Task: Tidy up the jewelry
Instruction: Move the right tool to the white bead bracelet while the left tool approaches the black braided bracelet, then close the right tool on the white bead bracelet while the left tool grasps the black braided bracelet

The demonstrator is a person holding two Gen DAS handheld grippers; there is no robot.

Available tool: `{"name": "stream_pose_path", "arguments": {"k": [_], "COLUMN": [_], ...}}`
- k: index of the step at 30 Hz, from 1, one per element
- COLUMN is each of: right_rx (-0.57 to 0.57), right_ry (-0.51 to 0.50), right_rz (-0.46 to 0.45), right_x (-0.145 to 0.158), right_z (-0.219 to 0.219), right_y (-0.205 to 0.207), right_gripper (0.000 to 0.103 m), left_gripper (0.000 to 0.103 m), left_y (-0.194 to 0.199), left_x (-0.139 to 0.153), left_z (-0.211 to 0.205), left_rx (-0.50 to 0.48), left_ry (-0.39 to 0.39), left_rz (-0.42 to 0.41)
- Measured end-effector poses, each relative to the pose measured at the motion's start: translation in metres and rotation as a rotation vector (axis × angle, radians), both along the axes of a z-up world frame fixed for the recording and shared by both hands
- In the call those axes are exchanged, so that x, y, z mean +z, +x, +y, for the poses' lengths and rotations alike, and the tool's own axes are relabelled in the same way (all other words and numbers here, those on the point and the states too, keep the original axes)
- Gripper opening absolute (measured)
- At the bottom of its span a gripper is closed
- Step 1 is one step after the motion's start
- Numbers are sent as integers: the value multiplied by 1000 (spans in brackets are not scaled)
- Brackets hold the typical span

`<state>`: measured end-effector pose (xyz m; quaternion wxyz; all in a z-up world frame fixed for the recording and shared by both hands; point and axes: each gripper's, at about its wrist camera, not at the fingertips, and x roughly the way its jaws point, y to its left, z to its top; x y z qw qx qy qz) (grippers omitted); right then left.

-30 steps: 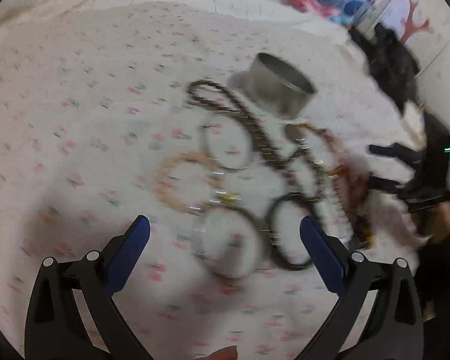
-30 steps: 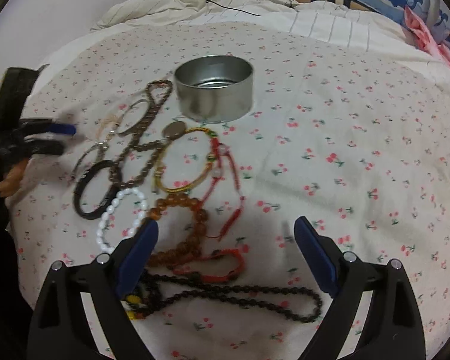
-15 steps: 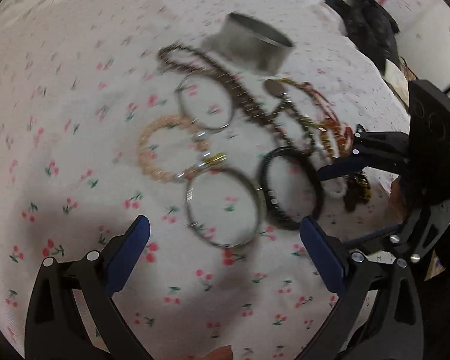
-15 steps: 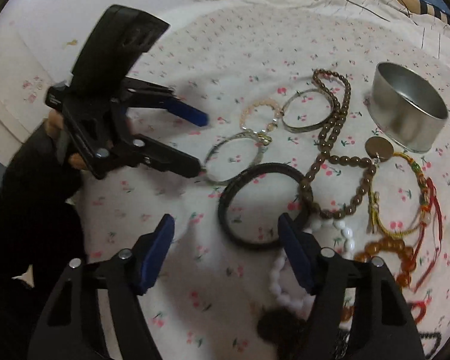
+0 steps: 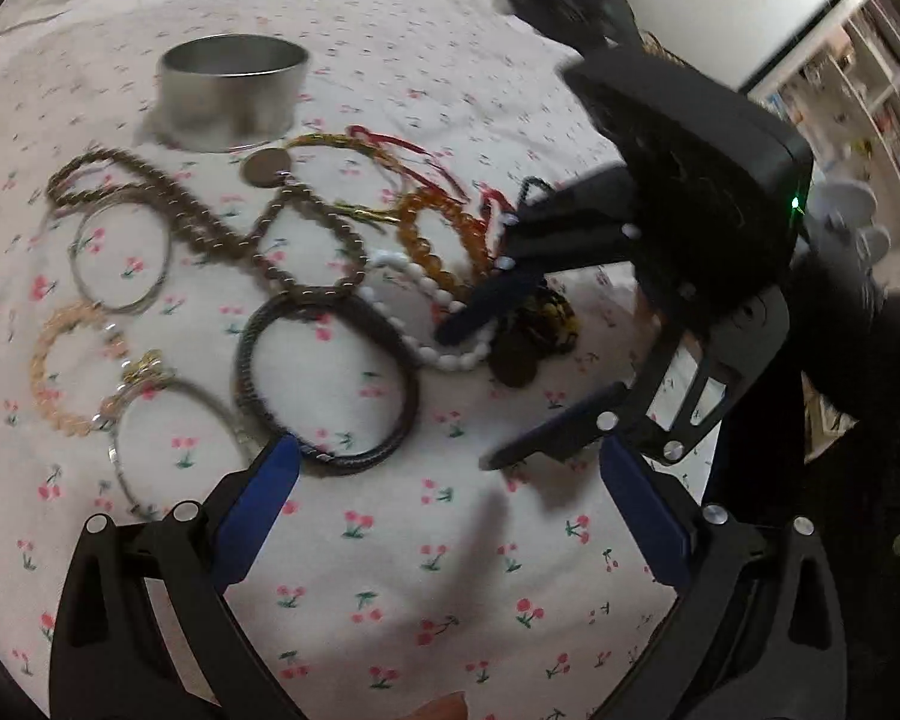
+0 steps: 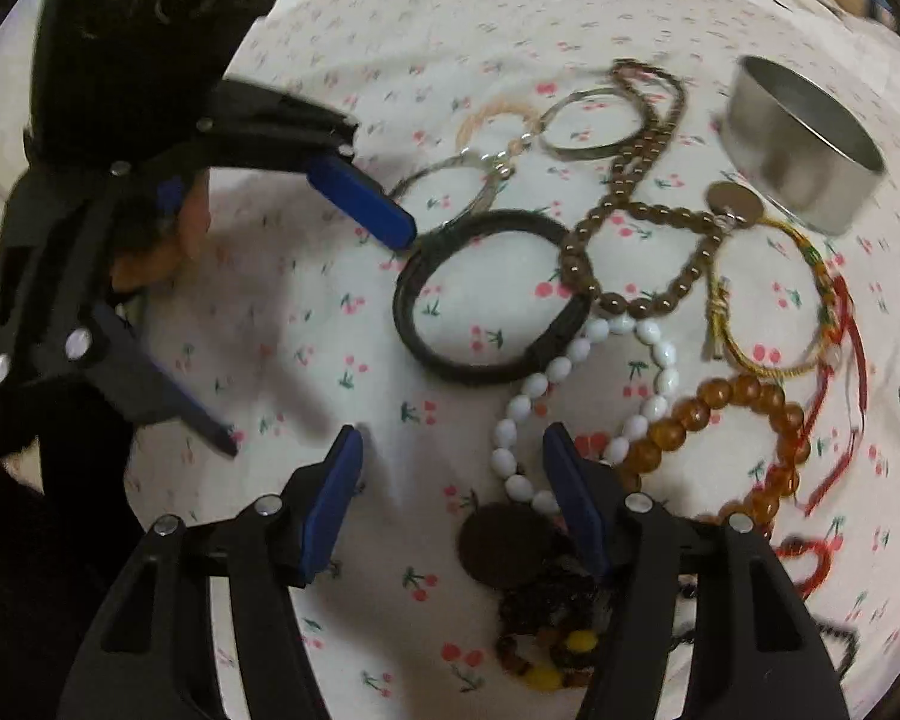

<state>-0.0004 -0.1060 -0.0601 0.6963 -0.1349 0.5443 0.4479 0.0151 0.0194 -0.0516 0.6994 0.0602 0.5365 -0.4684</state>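
Lying on bed: cherry-print sheet point(image 5: 450, 570) strewn with jewelry.
Tin: one round metal tin point(image 5: 232, 93), far left, upright.
Metal bangles: two point(image 5: 120, 255), left.
Black bracelet: one point(image 5: 330, 378), centre.
White bead bracelet: one point(image 6: 576, 396), right of the black bracelet, touching it.
Amber bead bracelet: one point(image 6: 732, 444), further right.
Left gripper point(image 5: 450, 504): tilted down, jaws wide apart, grasping nothing, one pad touching the black bracelet.
Right gripper point(image 6: 453, 495): tilted down, jaws closing, part of the white beads between them, not pressed.

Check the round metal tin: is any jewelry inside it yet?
In the right wrist view the tin shows only bare metal on its inner wall; its floor is hidden behind the near rim. No piece hangs over the rim; the brown bead strand lies outside on the sheet.
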Motion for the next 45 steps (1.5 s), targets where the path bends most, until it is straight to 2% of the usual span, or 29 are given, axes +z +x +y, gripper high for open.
{"name": "stream_pose_path", "arguments": {"k": [4,6,8,11,13,16,20,25,26,28,29,30,31,32,37,41,45], "right_rx": [64,77,95,142,185,216,200,111,101,80,55,37,13,-9,-103,-135,-188], "right_ry": [-34,-47,-71,-125,-180,-198,-171,-108,-102,-86,-65,-46,-17,10,137,238,376], "right_rz": [-2,0,0,-33,-71,-102,-90,-82,-86,-87,-75,-62,-35,-13,92,153,226], "right_x": [-5,-10,-12,-12,-13,-15,-20,-22,-22,-20,-19,-17,-17,-16,-22,-12,-2], "right_z": [4,4,2,3,9,11,6,-15,-17,-24,-30,-40,-48,-57,-90,-109,-134], "right_y": [12,17,20,14,10,6,11,15,15,12,12,13,14,15,32,44,65], "right_gripper": [47,30,21,19,19,19,16,10,9,8,8,8,8,8,8,8,8], "left_gripper": [97,97,96,96,97,97,97,96,92,69,45,28,17,11,7,6,6], "left_y": [-9,-8,-6,0,1,10,27,41,42,49,56,68,74,77,87,87,52], "left_x": [1,-3,-14,-27,-31,-36,-42,-46,-45,-41,-40,-38,-38,-40,-35,-26,-9], "left_z": [-18,-22,-27,-35,-39,-37,-37,-19,-14,-2,4,13,20,21,22,19,36], "left_rx": [-63,-101,-135,-193,-253,-311,-306,-294,-286,-222,-180,-116,-87,-80,-64,-32,7], "left_ry": [59,86,134,199,235,311,300,192,175,183,177,150,138,169,192,165,110], "left_rz": [-82,-67,-56,-46,-90,-103,-92,-144,-150,-185,-180,-139,-124,-148,-168,-163,-130]}}
